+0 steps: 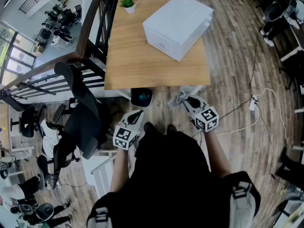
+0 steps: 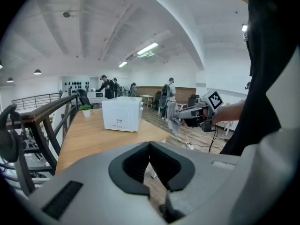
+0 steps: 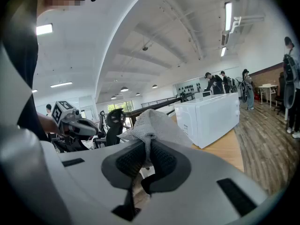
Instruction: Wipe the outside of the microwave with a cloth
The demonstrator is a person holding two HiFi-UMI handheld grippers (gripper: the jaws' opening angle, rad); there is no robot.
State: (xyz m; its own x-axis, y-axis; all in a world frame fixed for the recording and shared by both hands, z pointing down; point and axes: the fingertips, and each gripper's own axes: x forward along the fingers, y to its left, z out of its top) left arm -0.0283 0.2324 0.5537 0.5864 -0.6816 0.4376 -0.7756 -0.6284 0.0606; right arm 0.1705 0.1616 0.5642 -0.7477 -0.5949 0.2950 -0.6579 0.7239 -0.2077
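Observation:
The white microwave (image 1: 178, 25) sits on the far right part of a wooden table (image 1: 137, 65), set at an angle. It also shows in the left gripper view as microwave (image 2: 122, 114) and in the right gripper view as microwave (image 3: 211, 116). My right gripper (image 1: 186, 99) is below the table's near edge, shut on a grey cloth (image 1: 180, 97); the cloth (image 3: 152, 125) bunches above its jaws. My left gripper (image 1: 137, 114) hovers over the floor further left, short of the table, shut with nothing in it. Both grippers are well away from the microwave.
A small potted plant (image 1: 127, 4) stands at the table's far left corner. A dark metal railing (image 1: 90, 27) runs along the left, with a black office chair (image 1: 78, 113) in front of it. A dark bin (image 1: 141, 97) sits under the table edge. A power strip with cable (image 1: 254, 102) lies on the floor at right.

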